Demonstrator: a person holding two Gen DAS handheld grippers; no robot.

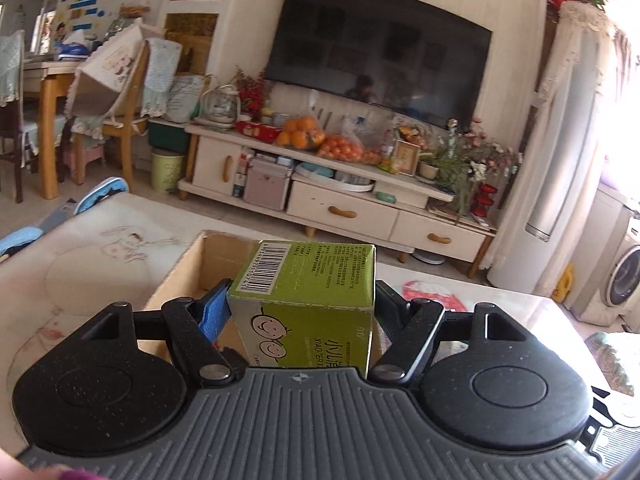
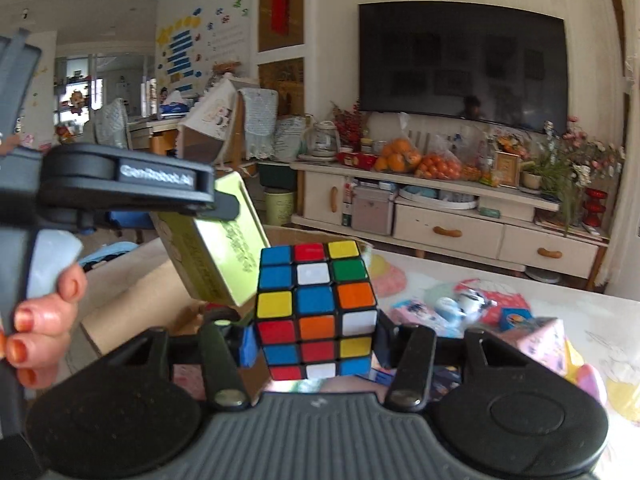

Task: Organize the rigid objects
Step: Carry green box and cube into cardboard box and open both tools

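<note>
My left gripper (image 1: pixel 302 300) is shut on a green carton (image 1: pixel 308 288) with a barcode and cartoon faces, holding it above an open cardboard box (image 1: pixel 188 268). From the right wrist view the same green carton (image 2: pixel 216 248) hangs tilted in the left gripper's fingers (image 2: pixel 224 204), with a person's hand (image 2: pixel 44 320) on its handle. My right gripper (image 2: pixel 314 340) is shut on a colourful puzzle cube (image 2: pixel 316 308), raised just right of the cardboard box (image 2: pixel 132 312).
The box sits on a pale table cover (image 1: pixel 80 264). To the right lie small toys, a blue-and-pink packet and a pink box (image 2: pixel 540 340). Beyond the table stand a TV cabinet (image 1: pixel 344 208) with oranges, a wall television, chairs and a tall white air conditioner (image 1: pixel 560 160).
</note>
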